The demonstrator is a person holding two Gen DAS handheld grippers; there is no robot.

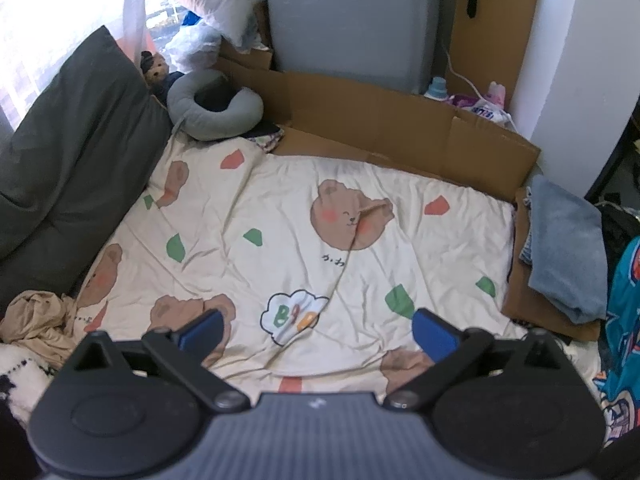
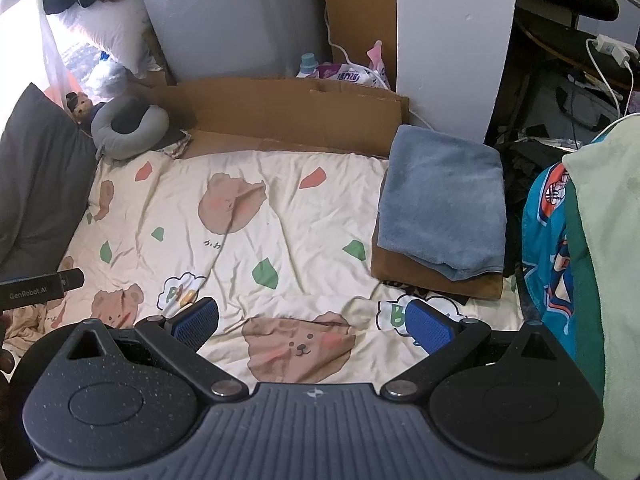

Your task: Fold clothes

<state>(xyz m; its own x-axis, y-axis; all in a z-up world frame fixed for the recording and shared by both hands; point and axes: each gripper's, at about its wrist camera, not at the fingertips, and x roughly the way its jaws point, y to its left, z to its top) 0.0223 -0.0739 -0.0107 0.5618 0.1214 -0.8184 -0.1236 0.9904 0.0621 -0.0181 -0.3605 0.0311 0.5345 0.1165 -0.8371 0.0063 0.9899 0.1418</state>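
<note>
Here, the left gripper [image 1: 318,330] hangs above a bed with its blue-padded jaws spread wide, nothing between them. The right gripper [image 2: 312,324] hangs the same way, jaws wide and empty. Below both lies a cream bedsheet [image 1: 280,216] printed with brown bears and green and coral shapes, wrinkled across its middle. A folded blue-grey towel [image 2: 442,200] rests on a brown folded piece [image 2: 436,278] at the sheet's right edge. A crumpled beige garment [image 1: 34,318] sits at the sheet's near left corner. A teal printed cloth [image 2: 548,240] hangs at the far right. A dark grey cushion [image 1: 68,152] lines the left side, a grey neck pillow [image 1: 214,106] beside it, and flattened cardboard [image 1: 400,132] runs along the far edge.
</note>
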